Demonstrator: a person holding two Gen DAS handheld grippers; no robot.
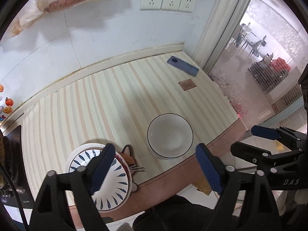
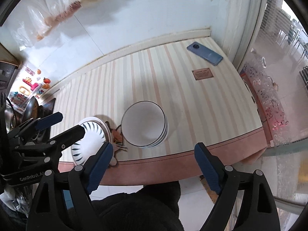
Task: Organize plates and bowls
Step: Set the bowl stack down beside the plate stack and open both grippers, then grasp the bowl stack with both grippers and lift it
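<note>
Table (image 1: 107, 96): covered with a cream and tan striped cloth, bordered at the near edge by a pink band; set against a white tiled wall (image 1: 96, 30).

Wall fittings: three sockets (image 1: 169, 1) are mounted in a row above the table. Clear bags (image 1: 63, 2) with brownish contents are seen hanging at upper left.

Left gripper (image 1: 154, 165): held above the near table edge, blue-padded fingers spread wide, nothing between them. Its left finger (image 1: 102, 167) is seen over the plates; contact cannot be judged from this view.

Right gripper (image 2: 152, 163): held above the near edge, fingers likewise spread wide and empty. It is also seen at the right of the left wrist view.

Bowls (image 1: 170, 135): a nested stack, white with thin dark rims, standing upright on the cloth near the front edge, to the right of the plates and apart from them. The number of bowls is hard to count; several rims are visible in the right wrist view.

Plates (image 1: 109, 184): a stack at the front left of the table; the top one is white with blue leaf marks.

Phone (image 1: 182, 66): blue, lying camera side up at the far right corner.

Cat-face mat (image 1: 129, 156): orange, partly hidden under the plates.

Label (image 1: 187, 84): small, brown, lying flat on the cloth near the phone.
</note>
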